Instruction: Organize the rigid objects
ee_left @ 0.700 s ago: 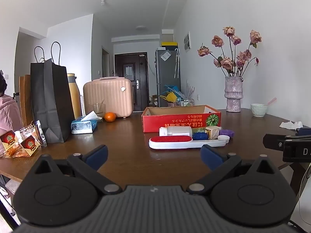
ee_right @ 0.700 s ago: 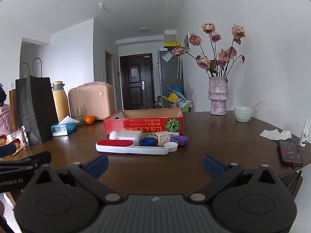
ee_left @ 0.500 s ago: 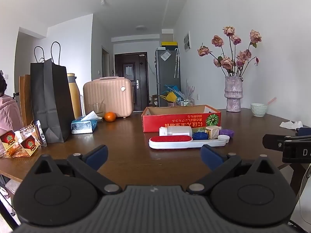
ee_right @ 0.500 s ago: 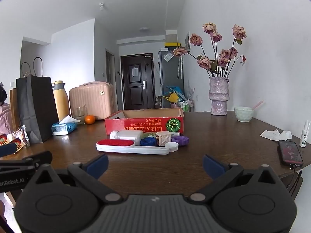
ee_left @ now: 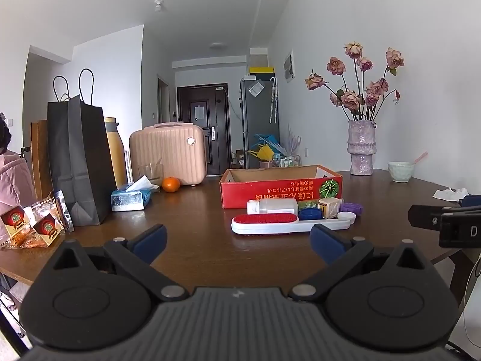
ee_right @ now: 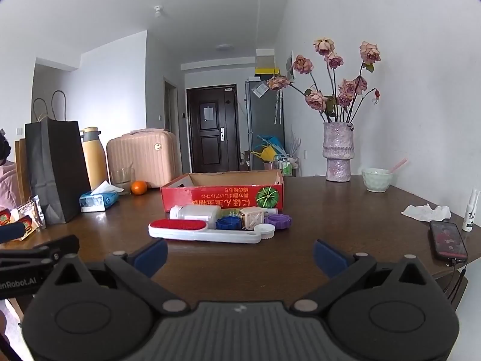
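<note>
On the brown table [ee_left: 195, 240], left wrist view: the left gripper [ee_left: 239, 242] is spread wide and empty, short of a white lint brush [ee_left: 288, 224] lying before the red cardboard box [ee_left: 281, 188]. Right wrist view: the right gripper [ee_right: 240, 254] is likewise wide and empty, a white bottle [ee_right: 195, 212], blue cap [ee_right: 227, 223] and purple cap [ee_right: 278, 221] lying between brush and box.

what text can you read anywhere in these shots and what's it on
"enRobot.AI", cut off at the frame edge: on the left gripper's body.
"D": on the right gripper's body.
Red cardboard box: yellow characters printed upside down, too blurred to read.
Snack packets: label too small.
Spray bottle: label too small.
</note>
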### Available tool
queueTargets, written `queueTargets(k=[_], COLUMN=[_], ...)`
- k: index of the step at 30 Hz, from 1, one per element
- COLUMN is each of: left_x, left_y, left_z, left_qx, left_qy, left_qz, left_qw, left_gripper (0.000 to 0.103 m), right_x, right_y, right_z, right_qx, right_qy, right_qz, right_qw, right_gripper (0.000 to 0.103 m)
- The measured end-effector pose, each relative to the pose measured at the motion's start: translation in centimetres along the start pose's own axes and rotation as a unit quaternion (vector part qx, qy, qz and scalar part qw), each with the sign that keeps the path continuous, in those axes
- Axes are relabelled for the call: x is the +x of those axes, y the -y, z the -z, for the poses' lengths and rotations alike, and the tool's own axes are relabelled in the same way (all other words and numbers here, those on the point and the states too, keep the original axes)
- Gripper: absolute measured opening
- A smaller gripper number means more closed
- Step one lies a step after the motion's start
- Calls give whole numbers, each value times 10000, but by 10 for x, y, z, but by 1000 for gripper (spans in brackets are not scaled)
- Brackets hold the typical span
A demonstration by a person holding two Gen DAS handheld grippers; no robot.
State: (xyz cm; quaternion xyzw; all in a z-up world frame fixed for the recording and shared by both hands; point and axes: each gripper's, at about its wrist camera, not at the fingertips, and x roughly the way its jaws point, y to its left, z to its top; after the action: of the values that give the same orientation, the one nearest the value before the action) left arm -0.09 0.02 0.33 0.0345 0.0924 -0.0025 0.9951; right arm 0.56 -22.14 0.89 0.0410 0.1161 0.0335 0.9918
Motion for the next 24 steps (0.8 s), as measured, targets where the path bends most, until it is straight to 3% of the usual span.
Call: queueTargets(k=[24], left_x=[-1], left_y=[1], left_z=[-4], left_qx=[41], left_qy=[66], left_qz=[67], left_qw=[9999], left_gripper=[103], right_x=[2], right_y=[1], right_z=[-2], right_qx=[9], right_qy=[-3], right_qz=[-61], right_qw=[10000], right_gripper=[103])
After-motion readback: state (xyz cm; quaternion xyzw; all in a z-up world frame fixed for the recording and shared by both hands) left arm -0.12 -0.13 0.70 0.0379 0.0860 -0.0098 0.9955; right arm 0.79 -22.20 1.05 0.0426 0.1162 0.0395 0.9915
